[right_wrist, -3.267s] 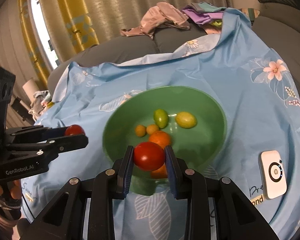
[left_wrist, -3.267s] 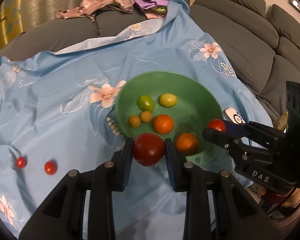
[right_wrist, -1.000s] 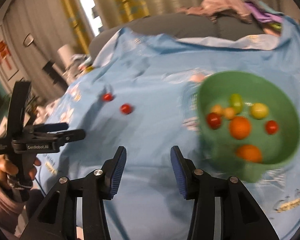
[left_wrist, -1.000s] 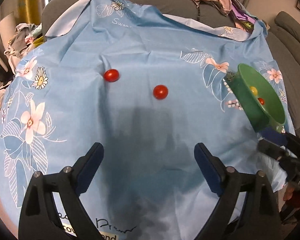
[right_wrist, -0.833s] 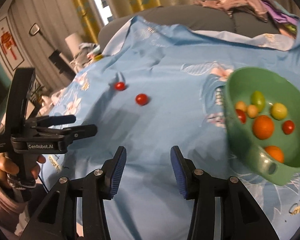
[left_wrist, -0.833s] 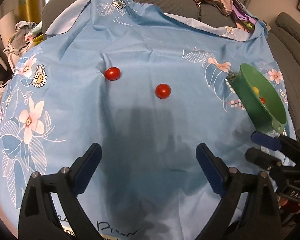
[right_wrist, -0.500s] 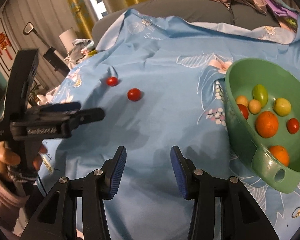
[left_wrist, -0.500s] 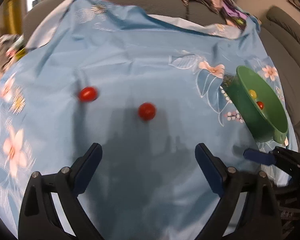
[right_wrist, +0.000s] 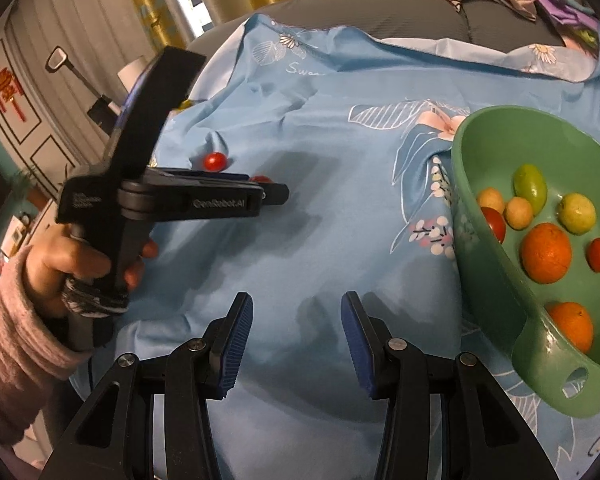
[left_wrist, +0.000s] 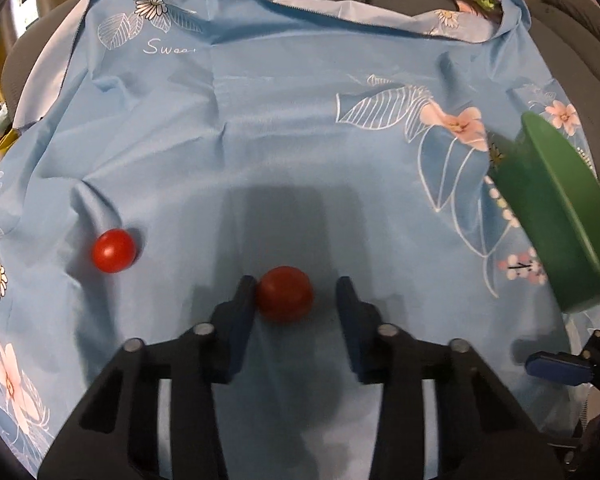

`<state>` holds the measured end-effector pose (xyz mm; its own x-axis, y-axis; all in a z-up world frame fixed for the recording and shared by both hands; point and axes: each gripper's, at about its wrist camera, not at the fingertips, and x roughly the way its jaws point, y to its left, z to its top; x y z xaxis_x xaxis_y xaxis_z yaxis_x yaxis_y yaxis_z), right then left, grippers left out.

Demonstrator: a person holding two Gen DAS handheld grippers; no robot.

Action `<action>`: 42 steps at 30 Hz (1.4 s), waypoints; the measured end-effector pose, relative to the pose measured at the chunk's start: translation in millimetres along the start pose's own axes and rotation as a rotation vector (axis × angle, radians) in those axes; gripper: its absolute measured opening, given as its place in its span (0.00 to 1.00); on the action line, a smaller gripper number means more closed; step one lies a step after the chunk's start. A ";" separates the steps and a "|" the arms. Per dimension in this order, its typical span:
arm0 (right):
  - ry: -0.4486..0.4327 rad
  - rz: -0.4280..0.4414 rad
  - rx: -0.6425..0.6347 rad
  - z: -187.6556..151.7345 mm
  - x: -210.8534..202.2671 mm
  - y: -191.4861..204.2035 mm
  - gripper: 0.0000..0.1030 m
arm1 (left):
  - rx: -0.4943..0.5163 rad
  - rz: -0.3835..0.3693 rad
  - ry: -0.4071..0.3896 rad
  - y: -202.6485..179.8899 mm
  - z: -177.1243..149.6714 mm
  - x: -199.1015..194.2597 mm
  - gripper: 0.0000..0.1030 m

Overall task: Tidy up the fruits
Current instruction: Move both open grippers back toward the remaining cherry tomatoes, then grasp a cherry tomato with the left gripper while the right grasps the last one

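You can read "GenRobot.AI" on the left gripper (right_wrist: 275, 195) and "Swee" on the blue tablecloth (left_wrist: 284, 128).

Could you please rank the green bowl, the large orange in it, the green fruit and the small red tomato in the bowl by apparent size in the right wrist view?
1. green bowl
2. large orange
3. green fruit
4. small red tomato
All four sit at similar nearness, so the order looks reliable.
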<state>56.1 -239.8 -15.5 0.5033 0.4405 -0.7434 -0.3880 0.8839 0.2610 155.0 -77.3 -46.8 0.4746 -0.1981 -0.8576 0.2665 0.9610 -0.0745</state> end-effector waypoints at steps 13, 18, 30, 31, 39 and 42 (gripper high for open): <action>0.006 -0.002 0.006 4.5 -0.2 2.1 0.45 | -0.086 -0.036 -0.076 30.8 -11.6 -38.5 0.26; 0.017 0.014 -0.029 17.2 10.6 14.6 0.45 | -0.163 -0.008 -0.161 66.7 -27.3 -81.9 0.27; 0.018 0.060 -0.249 100.5 89.4 82.2 0.45 | -0.272 0.000 -0.230 115.2 -51.8 -112.1 0.27; 0.028 0.058 -0.259 104.6 98.6 84.2 0.45 | -0.278 -0.002 -0.230 118.0 -53.1 -112.1 0.27; 0.080 0.061 -0.303 125.3 157.1 96.7 0.45 | -0.299 -0.017 -0.226 131.2 -54.4 -108.0 0.27; 0.091 0.047 -0.332 130.8 171.1 102.5 0.45 | -0.303 -0.023 -0.221 134.5 -52.8 -104.1 0.27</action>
<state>203.4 -53.3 -35.3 0.4136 0.4507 -0.7911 -0.6467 0.7570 0.0932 97.2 82.7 5.6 0.6494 -0.2258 -0.7262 0.0349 0.9628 -0.2681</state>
